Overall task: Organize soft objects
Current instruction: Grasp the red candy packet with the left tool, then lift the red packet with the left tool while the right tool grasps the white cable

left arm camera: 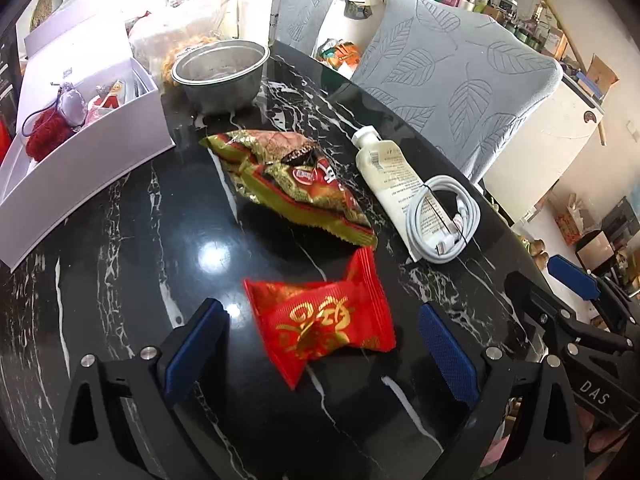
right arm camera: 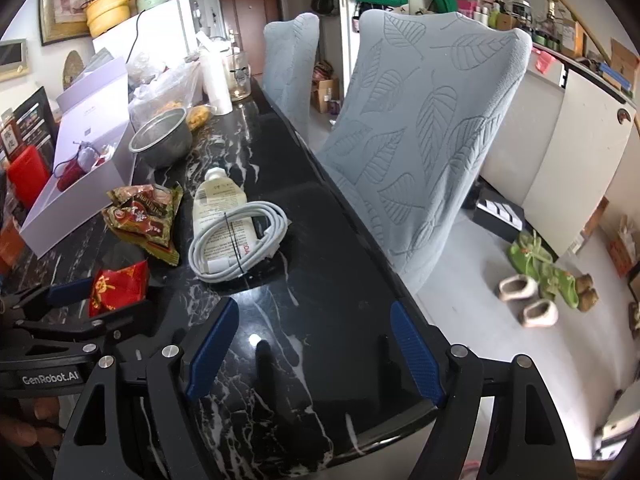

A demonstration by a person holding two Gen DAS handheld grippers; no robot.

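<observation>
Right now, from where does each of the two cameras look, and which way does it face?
Left wrist: on the left gripper, looking down at the black marble table; its open blue fingers straddle the red foil sachet; the right gripper's finger shows at the right.
Right wrist: on the right gripper, open over the bare table edge, facing the grey leaf-patterned chair; the left gripper and a fingertip show at the left.
Shared: sachet, green snack bag, white tube, coiled white cable, steel bowl, white box.

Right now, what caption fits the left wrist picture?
Open left tongs frame a red snack packet on the black marble table.
</observation>
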